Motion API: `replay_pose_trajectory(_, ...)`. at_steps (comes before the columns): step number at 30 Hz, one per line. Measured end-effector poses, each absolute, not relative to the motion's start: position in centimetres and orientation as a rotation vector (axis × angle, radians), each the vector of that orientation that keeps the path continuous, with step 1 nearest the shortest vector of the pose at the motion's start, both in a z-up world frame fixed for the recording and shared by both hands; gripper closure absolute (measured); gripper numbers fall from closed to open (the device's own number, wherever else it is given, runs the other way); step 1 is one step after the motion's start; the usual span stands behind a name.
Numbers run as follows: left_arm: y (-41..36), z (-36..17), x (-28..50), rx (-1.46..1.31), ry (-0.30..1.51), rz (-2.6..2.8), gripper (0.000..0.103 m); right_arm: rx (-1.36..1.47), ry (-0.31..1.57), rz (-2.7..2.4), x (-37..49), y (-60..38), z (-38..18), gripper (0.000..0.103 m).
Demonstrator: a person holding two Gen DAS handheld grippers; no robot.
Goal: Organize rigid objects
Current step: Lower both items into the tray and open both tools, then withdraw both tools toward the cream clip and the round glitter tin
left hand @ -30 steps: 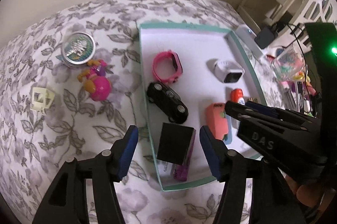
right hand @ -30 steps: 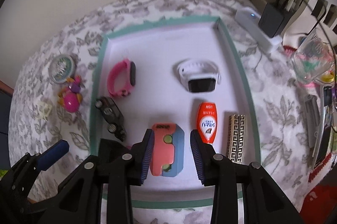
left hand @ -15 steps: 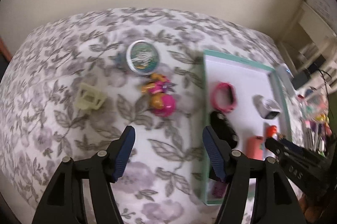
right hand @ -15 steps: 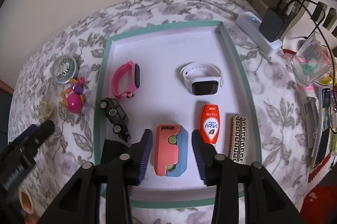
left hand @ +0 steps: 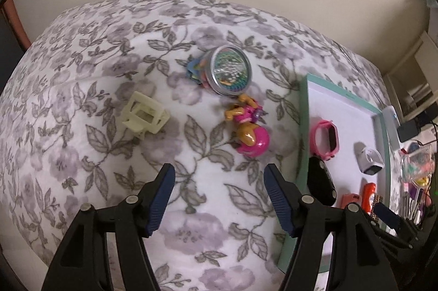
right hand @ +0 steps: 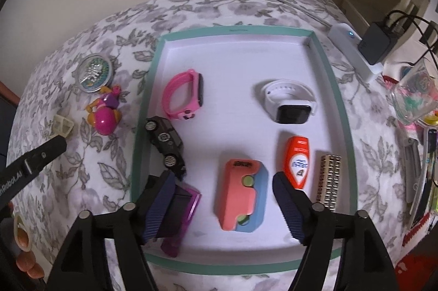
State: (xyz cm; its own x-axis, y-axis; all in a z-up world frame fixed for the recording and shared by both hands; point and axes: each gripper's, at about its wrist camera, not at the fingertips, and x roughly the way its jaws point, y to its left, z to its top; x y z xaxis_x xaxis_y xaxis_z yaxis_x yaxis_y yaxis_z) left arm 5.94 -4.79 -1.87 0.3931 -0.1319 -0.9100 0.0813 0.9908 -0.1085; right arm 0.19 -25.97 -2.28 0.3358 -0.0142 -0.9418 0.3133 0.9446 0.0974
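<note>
Both our grippers have just been opening: the right gripper (right hand: 221,195) straddles the coral-and-blue case (right hand: 241,195) in the teal tray (right hand: 339,99) at lower centre, pads clear. Our left gripper (left hand: 219,195) gapes empty over the floral cloth (left hand: 82,72), below the pink toy figure (left hand: 249,132).

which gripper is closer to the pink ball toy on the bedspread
Left. The left gripper hovers open over the bedspread just below the pink ball toy. The right gripper is inside the tray, astride the coral and blue case.
</note>
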Motion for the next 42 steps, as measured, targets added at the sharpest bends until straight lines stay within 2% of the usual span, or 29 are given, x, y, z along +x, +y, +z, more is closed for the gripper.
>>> replay_pose_trajectory(1, -4.6, -1.9, 6.0, -0.057, 1.159, -0.132, 0.016, 0.282, 1.209, -0.212, 0.2, -25.8, -2.3, 0.021)
replay_pose_trajectory(2, -4.3, -1.8, 6.1, -0.068, 1.156, -0.128, 0.014, 0.282, 1.202, -0.205, 0.2, -25.6, -2.3, 0.019)
replay_pose_trajectory(4, -3.6, -1.7, 6.3, -0.094, 1.152, -0.117, 0.014, 0.284, 1.19, -0.195, 0.3, -25.3, -2.3, 0.015)
replay_pose_trajectory(8, -2.2, -1.7, 6.9, -0.144, 1.146, -0.103, 0.014, 0.286, 1.167, -0.179, 0.4, -24.8, -2.2, 0.0)
replay_pose_trajectory(18, 2.0, -0.8, 7.7, -0.241, 1.08, -0.004, 0.012, 0.235, 1.101, -0.16, 0.8, -23.1, -1.6, 0.0)
replay_pose_trajectory(20, 2.8, -0.6, 7.9, -0.247, 1.065, 0.016, 0.003, 0.225, 1.091, -0.164, 1.0, -22.8, -1.5, 0.0)
replay_pose_trajectory(21, 3.2, -0.5, 8.0, -0.253, 1.057, 0.022, 0.002, 0.224, 1.088, -0.164, 1.0, -22.7, -1.4, 0.0)
replay_pose_trajectory(32, 6.5, 0.8, 9.9, -0.278, 0.963, 0.065, 0.001, 0.168, 1.057, -0.113, 2.9, -20.8, -1.4, 0.0)
replay_pose_trajectory(42, 8.7, -1.0, 12.7, -0.377, 1.044, 0.047, 0.001, 0.202, 0.962, -0.035, 6.2, -19.0, 0.7, 0.0)
